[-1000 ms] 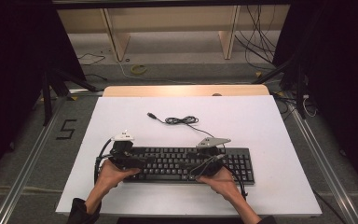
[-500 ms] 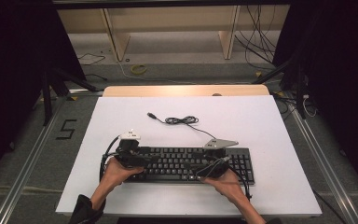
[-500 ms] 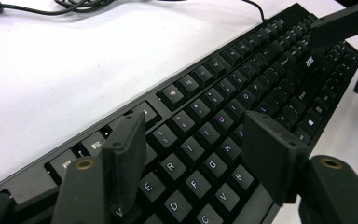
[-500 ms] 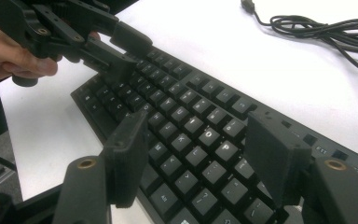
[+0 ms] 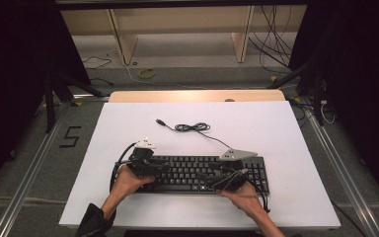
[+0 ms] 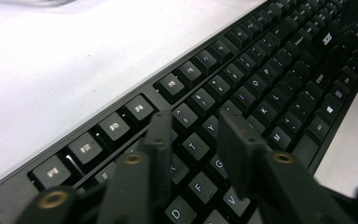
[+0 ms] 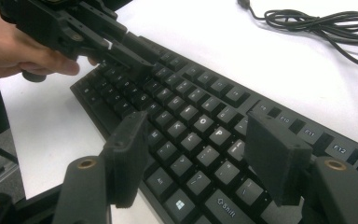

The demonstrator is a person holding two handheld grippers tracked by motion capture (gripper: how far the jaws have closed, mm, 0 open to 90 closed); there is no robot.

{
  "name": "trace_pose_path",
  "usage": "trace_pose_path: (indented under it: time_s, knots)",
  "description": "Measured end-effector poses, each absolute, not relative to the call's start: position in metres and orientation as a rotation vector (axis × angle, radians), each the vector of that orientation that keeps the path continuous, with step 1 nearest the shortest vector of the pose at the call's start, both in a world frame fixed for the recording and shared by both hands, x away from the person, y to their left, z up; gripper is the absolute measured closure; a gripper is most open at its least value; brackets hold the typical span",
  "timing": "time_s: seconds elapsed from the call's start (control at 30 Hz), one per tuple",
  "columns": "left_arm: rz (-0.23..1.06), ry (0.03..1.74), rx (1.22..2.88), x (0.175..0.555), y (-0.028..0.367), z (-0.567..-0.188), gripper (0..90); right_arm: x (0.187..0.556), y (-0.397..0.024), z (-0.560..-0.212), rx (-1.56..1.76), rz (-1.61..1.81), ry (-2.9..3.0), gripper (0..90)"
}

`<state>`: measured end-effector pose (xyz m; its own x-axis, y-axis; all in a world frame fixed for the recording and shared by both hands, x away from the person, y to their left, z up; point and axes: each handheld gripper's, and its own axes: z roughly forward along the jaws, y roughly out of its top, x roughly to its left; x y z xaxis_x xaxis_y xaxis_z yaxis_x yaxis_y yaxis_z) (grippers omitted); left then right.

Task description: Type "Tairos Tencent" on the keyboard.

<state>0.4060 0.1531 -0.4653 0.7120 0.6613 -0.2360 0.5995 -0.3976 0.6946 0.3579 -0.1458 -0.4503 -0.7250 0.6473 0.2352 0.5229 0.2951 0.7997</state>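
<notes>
A black keyboard [image 5: 192, 173] lies flat near the front of the white table top [image 5: 286, 133], and its black cable [image 5: 192, 127] lies coiled behind it. My left gripper [image 5: 162, 168] hovers low over the keyboard's left end. In the left gripper view its jaws [image 6: 198, 135] stand a narrow gap apart above the letter keys [image 6: 261, 79]; they have just been closing, with nothing held between them. My right gripper [image 5: 211, 183] stands over the keyboard's right half, its jaws [image 7: 200, 144] wide open above the keys [image 7: 191, 107]. The left gripper [image 7: 135, 58] and its hand also appear there.
The coiled cable [image 7: 317, 21] ends in a plug toward the table's middle. A wooden strip [image 5: 197, 95] edges the table's far side, with a shelf frame and loose wires on the floor beyond. Bare white surface lies left, right and behind the keyboard.
My left gripper has edged a little to the right, further over the keyboard's left end. The right gripper has stayed about where it was.
</notes>
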Motion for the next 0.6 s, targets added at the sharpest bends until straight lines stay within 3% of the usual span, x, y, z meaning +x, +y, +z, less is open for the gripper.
trace_pose_path:
  time_s: [0.6]
  knots:
    - [0.119,0.884,2.195,0.406,0.142,-0.471,87.7,0.353,-0.150,-0.451,1.090,1.428,2.412,38.9]
